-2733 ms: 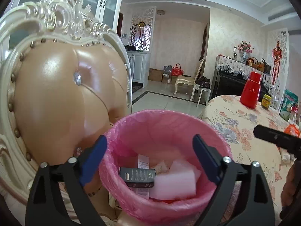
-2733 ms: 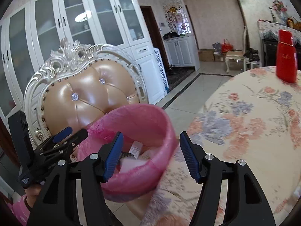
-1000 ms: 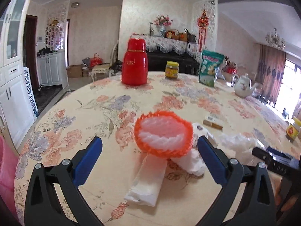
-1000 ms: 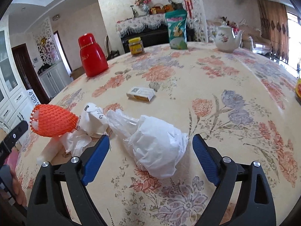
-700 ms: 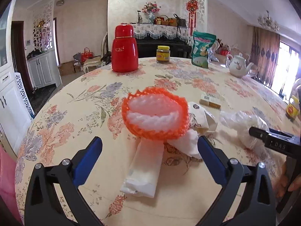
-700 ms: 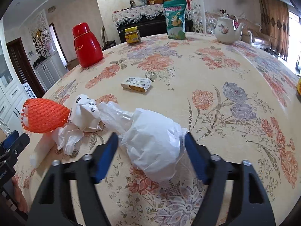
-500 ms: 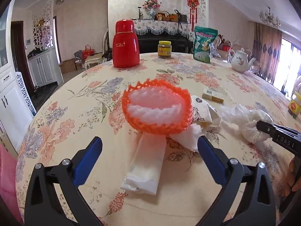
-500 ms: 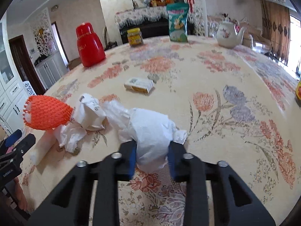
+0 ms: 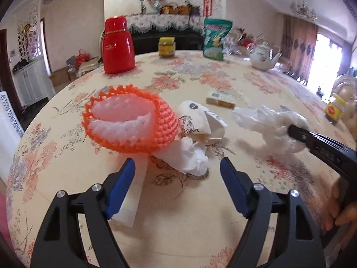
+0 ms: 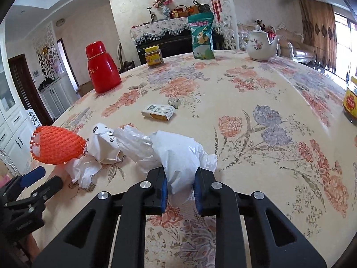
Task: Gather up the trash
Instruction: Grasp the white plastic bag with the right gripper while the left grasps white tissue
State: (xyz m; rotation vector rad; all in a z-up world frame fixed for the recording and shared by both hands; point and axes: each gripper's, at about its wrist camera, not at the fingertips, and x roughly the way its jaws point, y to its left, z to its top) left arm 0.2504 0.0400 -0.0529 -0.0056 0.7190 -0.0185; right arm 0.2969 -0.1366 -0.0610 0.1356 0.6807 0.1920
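right gripper (image 10: 179, 187) clamped on soft, light plastic bag (image 10: 178, 154), probably best pinched mid-bulge; left gripper (image 9: 177, 179) apart, just closing around crumpled tissue (image 9: 189, 156).

Foam net (image 9: 131, 122) left of bag (image 10: 178, 154), on table (image 10: 245, 134).

A red flask (image 10: 102, 67), a yellow-lidded jar (image 10: 153, 56), a green snack bag (image 10: 202, 38) and a white teapot (image 10: 260, 42) are standing on the floral worktop (image 10: 256, 102), far beyond the fingers.
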